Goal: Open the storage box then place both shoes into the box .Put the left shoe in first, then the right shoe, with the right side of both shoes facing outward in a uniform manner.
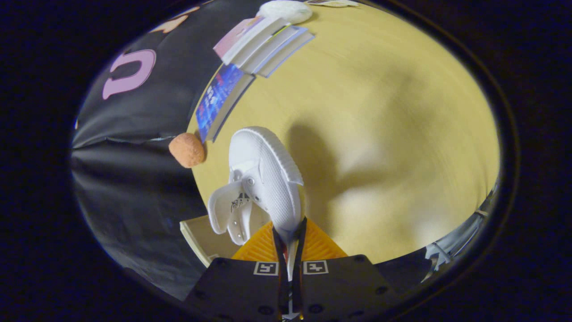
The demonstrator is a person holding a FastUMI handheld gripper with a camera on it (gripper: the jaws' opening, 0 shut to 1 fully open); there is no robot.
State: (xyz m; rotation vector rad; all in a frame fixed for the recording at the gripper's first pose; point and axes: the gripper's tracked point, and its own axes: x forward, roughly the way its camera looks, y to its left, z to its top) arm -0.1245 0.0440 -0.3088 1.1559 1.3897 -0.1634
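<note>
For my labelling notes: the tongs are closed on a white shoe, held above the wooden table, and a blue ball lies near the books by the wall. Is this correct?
One detail is wrong: the ball is orange, not blue. The gripper view shows it beside the books by the black wall. The rest stands: the tongs are closed on the white shoe, held above the wooden table.

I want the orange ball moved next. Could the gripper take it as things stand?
Probably not yet: the gripper is shut on the white shoe, whose body sticks out ahead of the fingers. The orange ball lies beside the shoe's toe, by the blue book.
</note>
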